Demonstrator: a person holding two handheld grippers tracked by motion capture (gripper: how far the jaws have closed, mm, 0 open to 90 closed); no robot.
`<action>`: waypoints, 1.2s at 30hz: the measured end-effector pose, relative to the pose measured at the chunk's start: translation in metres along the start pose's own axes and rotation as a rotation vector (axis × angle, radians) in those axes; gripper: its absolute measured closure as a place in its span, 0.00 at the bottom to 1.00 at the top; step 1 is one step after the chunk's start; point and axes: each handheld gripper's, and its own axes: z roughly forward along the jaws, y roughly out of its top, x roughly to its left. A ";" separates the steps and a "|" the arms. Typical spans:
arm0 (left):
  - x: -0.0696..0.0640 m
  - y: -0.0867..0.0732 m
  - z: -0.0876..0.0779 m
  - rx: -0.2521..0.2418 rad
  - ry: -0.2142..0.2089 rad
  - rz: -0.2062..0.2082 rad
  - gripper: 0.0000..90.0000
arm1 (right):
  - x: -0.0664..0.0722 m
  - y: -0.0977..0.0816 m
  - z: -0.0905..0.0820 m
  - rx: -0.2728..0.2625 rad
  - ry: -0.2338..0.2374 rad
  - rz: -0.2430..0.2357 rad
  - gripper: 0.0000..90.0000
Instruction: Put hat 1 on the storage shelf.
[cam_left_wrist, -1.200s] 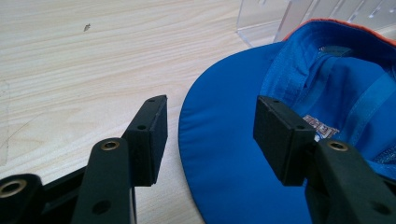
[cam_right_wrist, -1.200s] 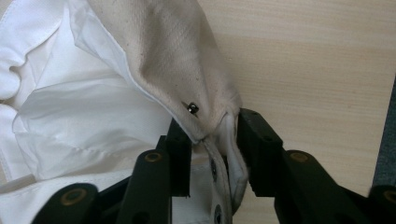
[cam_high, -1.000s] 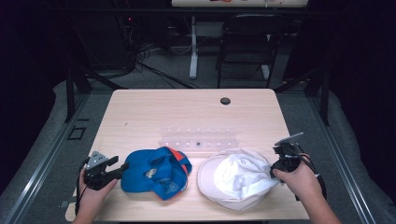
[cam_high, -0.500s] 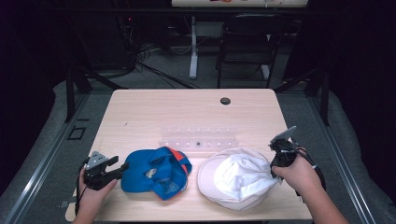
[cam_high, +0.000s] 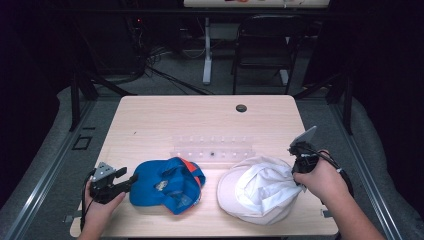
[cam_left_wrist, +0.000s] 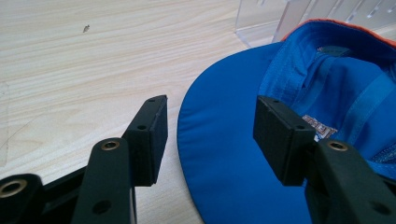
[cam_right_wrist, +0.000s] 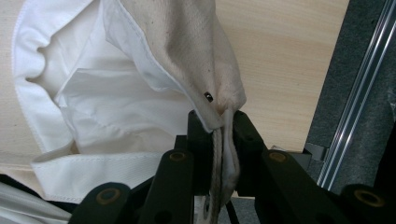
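Right gripper (cam_right_wrist: 219, 154) is pinching the white cap's (cam_high: 260, 187) edge, its jaws having just been closing on the fabric, near the bench's (cam_high: 200, 120) right edge. Behind both caps the bench is lying bare and open up to a clear rack (cam_high: 212, 149). Left gripper (cam_left_wrist: 210, 135) is standing spread around the blue cap's (cam_high: 167, 184) brim edge, pads not pressing it, close to the left near corner.

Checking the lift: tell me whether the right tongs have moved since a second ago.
Yes. The right tongs, shut on the white cap, have risen, pulling its edge up off the table.
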 end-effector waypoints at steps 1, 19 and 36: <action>0.000 0.000 0.000 0.000 0.000 0.000 0.51 | 0.001 -0.001 -0.002 -0.012 -0.001 0.006 0.90; -0.001 0.000 0.000 0.000 -0.001 -0.003 0.51 | 0.013 0.009 -0.039 0.025 0.062 -0.012 0.90; 0.000 0.000 0.000 -0.001 -0.002 -0.004 0.51 | 0.003 0.017 -0.059 0.065 0.360 0.051 0.90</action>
